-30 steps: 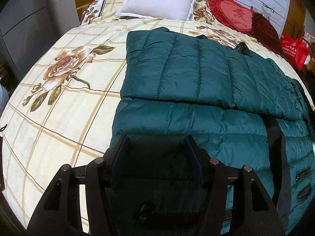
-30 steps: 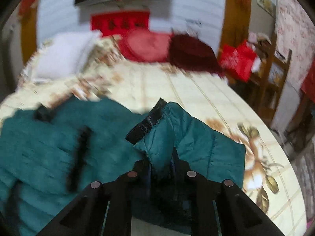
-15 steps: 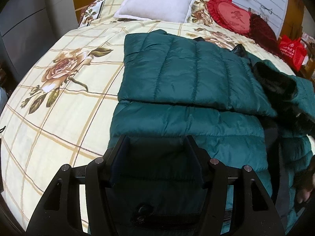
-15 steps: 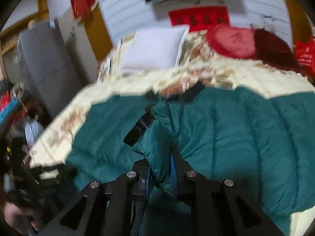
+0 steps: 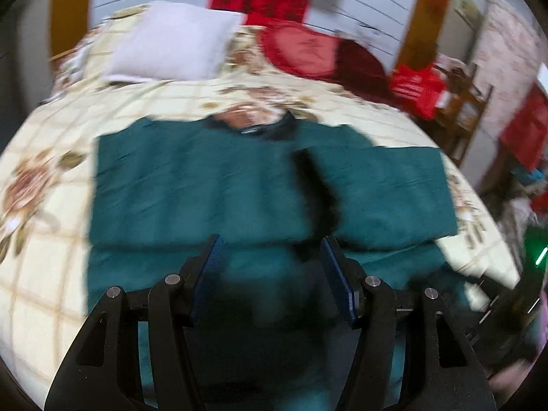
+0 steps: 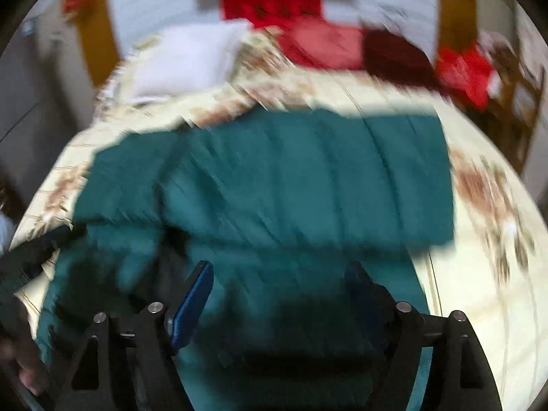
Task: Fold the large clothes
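Nearest, the left gripper [image 5: 270, 257] and right gripper [image 6: 277, 287] both hover with fingers spread wide, holding nothing, over the near hem of the teal jacket [image 5: 205, 185]. The jacket lies flat on the floral bedspread [image 5: 44, 239], sleeves folded across — bare sheet either side. Beyond, a white pillow [image 5: 171, 41]; the red banner [image 5: 263, 1] is too blurred to read.

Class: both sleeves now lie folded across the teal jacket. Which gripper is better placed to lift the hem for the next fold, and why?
Neither clearly. The left gripper and right gripper are both open, empty, over the jacket's near part. Probably both, one per corner.
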Demonstrator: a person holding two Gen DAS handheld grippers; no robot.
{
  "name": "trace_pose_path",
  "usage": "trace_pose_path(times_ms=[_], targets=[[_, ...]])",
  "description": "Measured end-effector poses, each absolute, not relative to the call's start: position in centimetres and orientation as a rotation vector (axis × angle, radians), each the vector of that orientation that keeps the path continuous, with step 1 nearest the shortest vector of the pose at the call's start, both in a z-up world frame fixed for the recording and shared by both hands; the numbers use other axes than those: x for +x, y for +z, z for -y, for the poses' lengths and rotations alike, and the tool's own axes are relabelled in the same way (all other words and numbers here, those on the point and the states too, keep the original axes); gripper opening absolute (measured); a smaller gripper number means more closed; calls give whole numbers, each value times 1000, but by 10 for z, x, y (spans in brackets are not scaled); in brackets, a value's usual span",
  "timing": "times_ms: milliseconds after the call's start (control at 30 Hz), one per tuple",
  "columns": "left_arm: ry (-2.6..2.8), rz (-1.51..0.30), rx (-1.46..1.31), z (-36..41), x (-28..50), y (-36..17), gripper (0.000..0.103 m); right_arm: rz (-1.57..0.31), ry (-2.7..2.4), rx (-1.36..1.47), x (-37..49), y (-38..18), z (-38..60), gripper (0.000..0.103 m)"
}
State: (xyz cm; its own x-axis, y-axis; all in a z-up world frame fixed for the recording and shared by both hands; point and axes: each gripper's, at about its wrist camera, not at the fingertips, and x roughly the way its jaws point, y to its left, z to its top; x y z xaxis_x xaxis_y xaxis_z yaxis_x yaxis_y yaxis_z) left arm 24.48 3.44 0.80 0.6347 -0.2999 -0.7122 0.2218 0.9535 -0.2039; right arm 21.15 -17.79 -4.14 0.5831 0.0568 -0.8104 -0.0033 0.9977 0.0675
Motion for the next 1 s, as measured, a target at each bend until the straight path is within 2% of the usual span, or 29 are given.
trace_pose_path(times_ms=[133,200,367,400,433,500,667,867,1000], targets=[[-355,-890,-131,9,280,8,58,-1061,33,42,213,-66,184,78],[-338,-944,-108,28,296,-4,58,-1048,41,-6,211,-70,182,87],[-300,-964,-80,46,312,-23,56,-1024,60,-10,208,-79,179,102],[-304,-953,-93,46,310,-24,47,-1021,60,-18,209,-80,177,103],[-302,-944,-101,46,310,-25,17,-1017,57,-22,209,-81,176,103],[-292,-954,-111,45,308,-26,8,-1013,52,-20,208,-82,176,103],[-317,-848,-108,34,287,6,5,-1011,48,-20,204,-82,175,103],[-294,-740,-158,-26,272,58,5,-1004,42,-25,201,-82,180,103],[-224,-715,-156,-75,270,73,5,-1001,38,-29,200,-82,177,103]])
